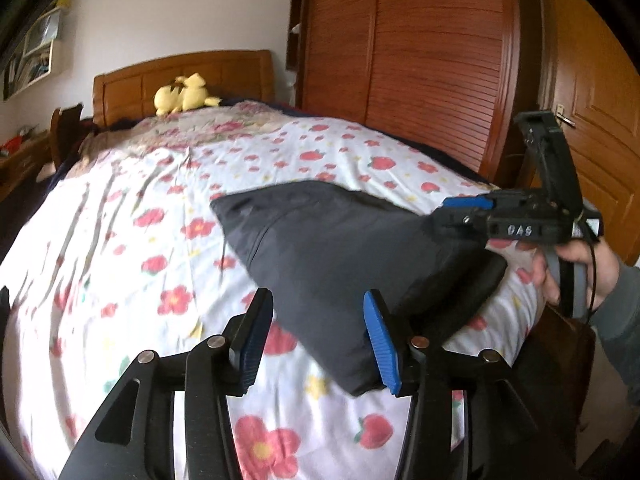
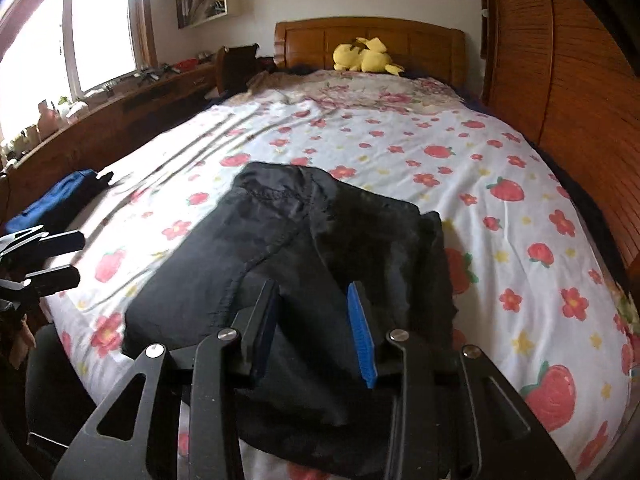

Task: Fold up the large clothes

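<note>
A dark folded garment (image 1: 320, 248) lies on the flowered bedsheet (image 1: 120, 208) near the foot of the bed. My left gripper (image 1: 318, 340) is open at the garment's near corner; the cloth lies by its right blue pad (image 1: 380, 344) and is not pinched. At the garment's right edge a hand holds my right gripper (image 1: 452, 212). In the right wrist view the garment (image 2: 280, 248) spreads under my right gripper (image 2: 314, 328), whose jaws stand apart over the fabric, open. My left gripper (image 2: 68, 260) shows at the left edge, its fingers apart.
A yellow plush toy (image 2: 362, 58) rests by the wooden headboard (image 2: 368, 34). A slatted wardrobe (image 1: 400, 60) and a door (image 1: 592, 100) stand to the right of the bed. A blue cloth (image 2: 52, 204) lies at the bed's left edge, beside a cluttered sill under the window (image 2: 100, 28).
</note>
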Tool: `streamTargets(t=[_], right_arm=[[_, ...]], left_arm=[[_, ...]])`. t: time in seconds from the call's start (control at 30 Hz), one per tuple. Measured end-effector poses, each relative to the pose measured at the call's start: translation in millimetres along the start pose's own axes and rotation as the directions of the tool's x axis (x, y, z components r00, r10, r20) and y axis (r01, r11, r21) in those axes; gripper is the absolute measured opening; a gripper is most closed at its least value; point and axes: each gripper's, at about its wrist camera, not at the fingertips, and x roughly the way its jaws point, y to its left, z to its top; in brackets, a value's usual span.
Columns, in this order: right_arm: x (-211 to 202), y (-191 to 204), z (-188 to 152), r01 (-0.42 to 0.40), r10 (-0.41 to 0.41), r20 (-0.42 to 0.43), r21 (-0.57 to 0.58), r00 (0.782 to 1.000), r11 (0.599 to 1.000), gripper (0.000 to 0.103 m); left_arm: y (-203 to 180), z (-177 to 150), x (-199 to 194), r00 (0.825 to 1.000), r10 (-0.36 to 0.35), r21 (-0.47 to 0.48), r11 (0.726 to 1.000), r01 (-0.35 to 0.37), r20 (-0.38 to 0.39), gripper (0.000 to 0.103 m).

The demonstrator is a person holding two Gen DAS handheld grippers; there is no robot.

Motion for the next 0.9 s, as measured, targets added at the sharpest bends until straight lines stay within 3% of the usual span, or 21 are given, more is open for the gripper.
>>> streamTargets(t=[0.37, 0.83, 0.9], right_arm=[[41, -13, -29, -0.006, 0.012, -0.169, 0.036, 0.985, 0.999, 0.036], [62, -15, -44, -0.058, 0.065, -0.244, 0.036, 0.967, 0.998, 0.036], [61, -11, -43, -0.062, 0.064, -0.249, 0.014, 0.966, 0.998, 0.030]], left_arm=[[25, -12, 11, 0.998, 0.014, -0.082, 0.996, -0.019, -0.060, 0.049], [22, -17, 16, 0.997, 0.057, -0.074, 0.995, -0.061, -0.058, 0.049], [23, -19, 17, 0.997, 0.055, -0.072, 0.996, -0.060, -0.061, 0.049]])
